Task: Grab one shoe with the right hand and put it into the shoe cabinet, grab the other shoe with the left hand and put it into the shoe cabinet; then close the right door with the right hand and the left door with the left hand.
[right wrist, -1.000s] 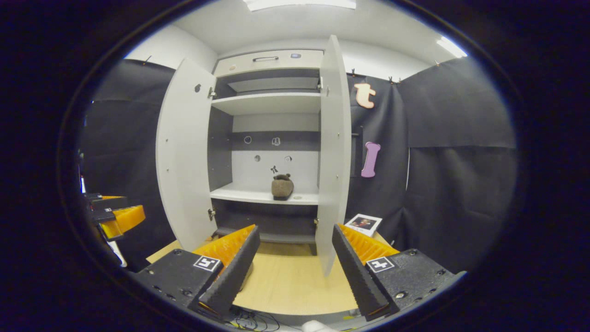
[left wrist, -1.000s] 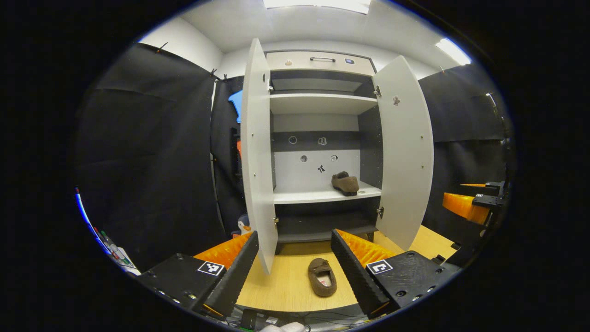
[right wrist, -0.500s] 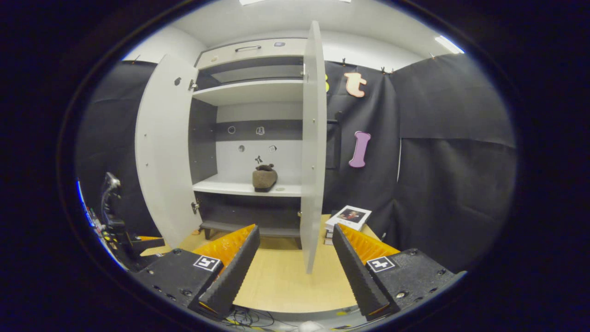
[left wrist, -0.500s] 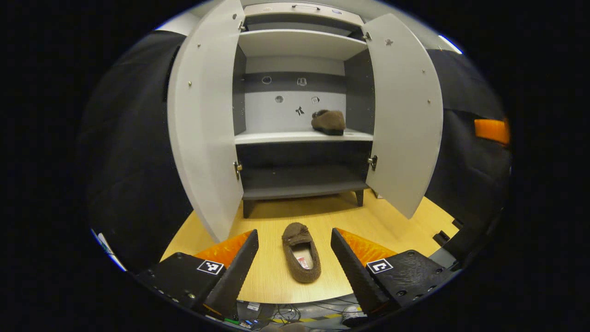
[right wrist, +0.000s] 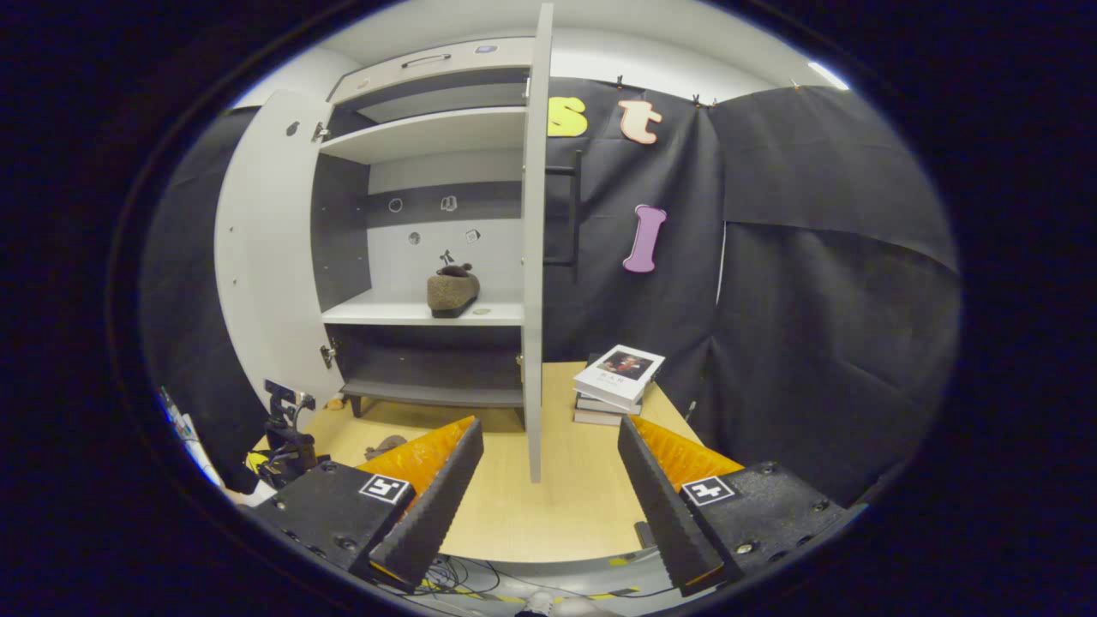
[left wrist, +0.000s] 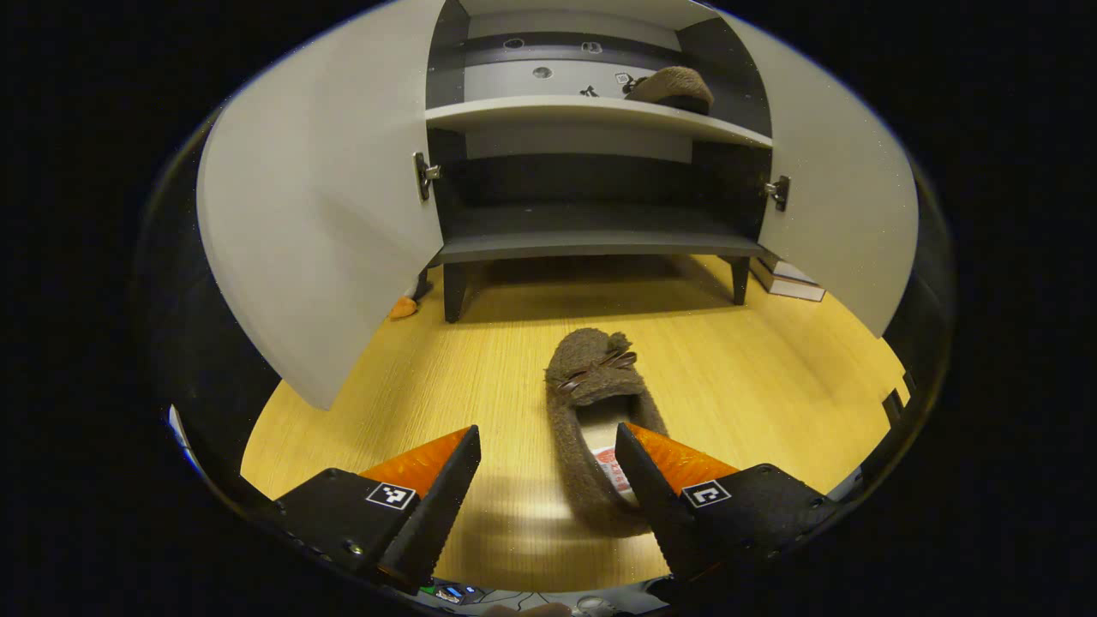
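Observation:
In the left gripper view a brown furry slipper (left wrist: 591, 403) lies on the wooden floor, toe toward the cabinet. My left gripper (left wrist: 548, 467) is open just above its heel end, and its right finger overlaps the slipper's edge. The other slipper (left wrist: 673, 86) rests on the white middle shelf (left wrist: 548, 110) of the open shoe cabinet. In the right gripper view that shelved slipper (right wrist: 452, 290) sits near the edge-on right door (right wrist: 535, 257). My right gripper (right wrist: 548, 480) is open and holds nothing, pointing at that door's front edge. The left door (right wrist: 266, 266) stands wide open.
A stack of books (right wrist: 617, 381) lies on the floor right of the cabinet, against the black cloth. A small orange object (left wrist: 403, 307) sits by the cabinet's left leg. Both doors (left wrist: 317, 223) flank the floor slipper. Cables and gear (right wrist: 283, 437) sit at the floor's left edge.
My left gripper has dropped down and forward onto the floor slipper, which now lies between its fingers. My right gripper has swung right, so the right door is seen edge-on.

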`<action>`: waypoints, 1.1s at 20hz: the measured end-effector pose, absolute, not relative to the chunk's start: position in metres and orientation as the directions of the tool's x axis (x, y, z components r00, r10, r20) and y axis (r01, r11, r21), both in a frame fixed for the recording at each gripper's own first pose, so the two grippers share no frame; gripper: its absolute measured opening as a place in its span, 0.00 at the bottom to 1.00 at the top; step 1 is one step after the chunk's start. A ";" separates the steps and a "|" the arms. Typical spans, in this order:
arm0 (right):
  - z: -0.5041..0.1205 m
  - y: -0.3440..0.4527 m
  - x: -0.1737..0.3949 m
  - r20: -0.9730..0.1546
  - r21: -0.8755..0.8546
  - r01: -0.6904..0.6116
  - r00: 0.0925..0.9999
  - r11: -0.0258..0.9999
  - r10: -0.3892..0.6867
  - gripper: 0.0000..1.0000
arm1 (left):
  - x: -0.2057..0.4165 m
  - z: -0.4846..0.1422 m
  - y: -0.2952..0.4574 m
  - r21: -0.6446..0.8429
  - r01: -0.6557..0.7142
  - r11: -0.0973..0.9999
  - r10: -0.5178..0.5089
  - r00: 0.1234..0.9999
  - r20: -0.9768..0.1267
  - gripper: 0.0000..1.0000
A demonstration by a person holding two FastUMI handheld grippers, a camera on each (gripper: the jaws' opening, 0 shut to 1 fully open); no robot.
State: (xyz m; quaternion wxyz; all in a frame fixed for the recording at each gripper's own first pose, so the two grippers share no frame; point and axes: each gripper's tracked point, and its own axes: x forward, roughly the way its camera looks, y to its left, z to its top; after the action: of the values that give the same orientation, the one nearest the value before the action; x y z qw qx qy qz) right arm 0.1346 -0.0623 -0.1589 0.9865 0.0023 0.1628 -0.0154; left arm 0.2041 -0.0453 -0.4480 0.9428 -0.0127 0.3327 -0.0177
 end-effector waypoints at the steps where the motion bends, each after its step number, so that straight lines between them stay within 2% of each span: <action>1: -0.162 -0.065 0.138 -0.328 0.003 0.033 0.944 0.999 -0.030 1.00 | 0.211 -0.455 -0.045 -0.036 0.025 0.999 -0.042 0.780 -0.625 0.97; 10: -0.178 -0.076 0.166 -0.383 0.030 0.045 0.923 0.999 -0.030 1.00 | 0.282 -0.497 -0.049 -0.032 0.047 0.998 -0.057 0.773 -0.632 0.94; 11: -0.179 -0.077 0.167 -0.385 0.031 0.048 0.922 0.998 -0.032 1.00 | 0.287 -0.495 -0.050 -0.033 0.049 0.998 -0.059 0.776 -0.628 0.89; 13: -0.181 -0.075 0.168 -0.392 0.035 0.045 0.919 0.998 -0.028 1.00 | 0.292 -0.500 -0.065 -0.080 0.081 0.993 -0.113 0.760 -0.640 0.71; 14: -0.180 -0.074 0.168 -0.393 0.036 0.043 0.919 0.998 -0.025 1.00 | 0.290 -0.497 -0.067 -0.071 0.076 0.995 -0.104 0.760 -0.641 0.55; 15: -0.179 -0.072 0.168 -0.392 0.037 0.041 0.920 0.998 -0.023 1.00 | 0.293 -0.496 -0.061 -0.030 0.059 0.998 -0.065 0.765 -0.641 0.28; 16: -0.178 -0.070 0.168 -0.388 0.040 0.039 0.921 0.998 -0.021 1.00 | 0.294 -0.493 -0.053 -0.003 0.042 0.999 -0.034 0.768 -0.639 0.20; 17: -0.177 -0.068 0.166 -0.383 0.043 0.035 0.924 0.998 -0.016 1.00 | 0.290 -0.495 -0.053 -0.015 0.039 0.999 -0.039 0.754 -0.656 0.05; 18: -0.175 -0.066 0.165 -0.379 0.044 0.031 0.925 0.999 -0.012 1.00 | 0.287 -0.494 -0.057 -0.027 0.042 0.999 -0.049 0.744 -0.666 0.02; 19: -0.173 -0.064 0.164 -0.373 0.045 0.028 0.928 0.999 -0.009 1.00 | 0.284 -0.488 -0.059 -0.030 0.047 0.998 -0.055 0.741 -0.669 0.05; 20: -0.171 -0.062 0.162 -0.367 0.048 0.024 0.930 0.999 -0.005 1.00 | 0.283 -0.479 -0.056 -0.010 0.051 0.999 -0.044 0.748 -0.662 0.00; 22: -0.167 -0.057 0.159 -0.356 0.056 0.019 0.935 0.998 0.002 1.00 | 0.283 -0.453 -0.052 0.013 0.049 0.999 -0.029 0.774 -0.632 0.02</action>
State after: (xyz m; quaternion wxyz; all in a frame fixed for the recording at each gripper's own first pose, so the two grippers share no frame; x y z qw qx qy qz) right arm 0.1589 -0.0567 -0.1675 0.9831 0.0292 0.1807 -0.0042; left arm 0.2827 -0.0515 -0.4528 0.9417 0.0145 0.3354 -0.0208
